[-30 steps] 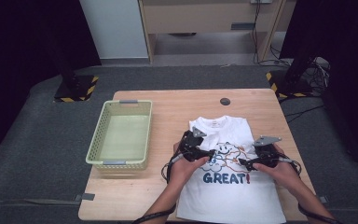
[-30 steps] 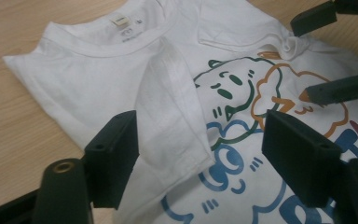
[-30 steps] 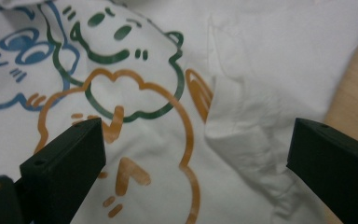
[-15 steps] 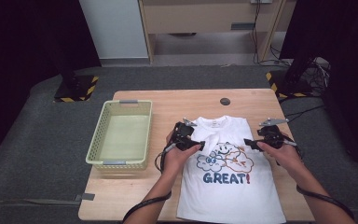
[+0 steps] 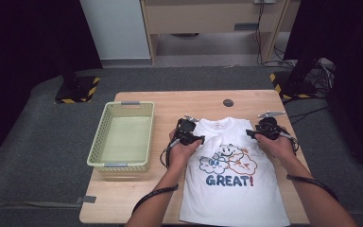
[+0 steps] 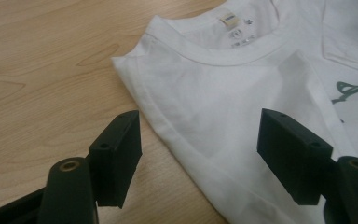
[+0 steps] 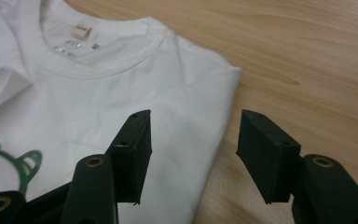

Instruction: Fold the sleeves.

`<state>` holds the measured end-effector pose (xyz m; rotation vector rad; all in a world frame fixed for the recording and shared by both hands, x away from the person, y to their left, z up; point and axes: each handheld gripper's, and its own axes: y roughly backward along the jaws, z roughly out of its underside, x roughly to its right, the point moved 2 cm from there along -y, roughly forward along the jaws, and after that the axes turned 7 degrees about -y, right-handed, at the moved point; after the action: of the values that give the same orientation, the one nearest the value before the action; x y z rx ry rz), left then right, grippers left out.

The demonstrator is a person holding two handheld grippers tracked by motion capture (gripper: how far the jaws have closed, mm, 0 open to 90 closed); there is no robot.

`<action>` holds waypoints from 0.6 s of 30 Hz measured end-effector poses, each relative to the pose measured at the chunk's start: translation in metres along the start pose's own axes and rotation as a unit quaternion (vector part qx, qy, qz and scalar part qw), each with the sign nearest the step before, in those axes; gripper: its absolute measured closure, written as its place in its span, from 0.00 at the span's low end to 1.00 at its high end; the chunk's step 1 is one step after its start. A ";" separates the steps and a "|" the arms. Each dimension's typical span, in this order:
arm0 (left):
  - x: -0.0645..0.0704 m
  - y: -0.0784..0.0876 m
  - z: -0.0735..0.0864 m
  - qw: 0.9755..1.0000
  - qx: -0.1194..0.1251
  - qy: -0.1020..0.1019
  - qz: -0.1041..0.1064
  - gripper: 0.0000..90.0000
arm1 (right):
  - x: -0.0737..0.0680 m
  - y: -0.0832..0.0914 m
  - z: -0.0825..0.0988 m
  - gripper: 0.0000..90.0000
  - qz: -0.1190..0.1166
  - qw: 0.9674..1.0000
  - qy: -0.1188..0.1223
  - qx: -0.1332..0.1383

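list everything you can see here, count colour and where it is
t-shirt: 1, white with a cloud print and the word GREAT!, lying flat with its sides folded in, on the right half of the table
basket: 1, pale green, on the left part of the table, nothing inside it
small round disc: 1, dark, near the table's far edge
table: 1, light wood
cabinet: 1, wooden, behind the table
left gripper: 1, black, jaws have just been closing, astride the shirt's folded edge near the collar, not pressing on it
right gripper: 1, black, jaws have just been closing, astride the shirt's other folded edge, not pressing on it
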<state>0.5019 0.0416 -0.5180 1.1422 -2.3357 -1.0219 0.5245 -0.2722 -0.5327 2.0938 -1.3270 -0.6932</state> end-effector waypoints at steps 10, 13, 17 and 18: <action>-0.007 -0.009 0.003 1.000 -0.004 0.005 -0.002 0.35 | 0.000 -0.030 -0.005 0.44 0.007 1.000 -0.020 0.005; -0.007 -0.011 0.003 1.000 -0.004 0.003 -0.002 0.35 | -0.001 -0.036 -0.009 0.43 0.009 1.000 -0.015 0.008; -0.007 -0.014 0.004 1.000 -0.006 -0.005 -0.002 0.35 | -0.003 -0.039 -0.011 0.59 0.013 1.000 -0.005 0.017; -0.007 -0.016 0.004 1.000 -0.006 -0.007 -0.002 0.35 | -0.004 -0.039 -0.011 0.64 0.012 1.000 -0.004 0.017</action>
<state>0.5121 0.0425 -0.5322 1.1394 -2.3357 -1.0457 0.5549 -0.2529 -0.5511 2.1007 -1.3759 -0.6746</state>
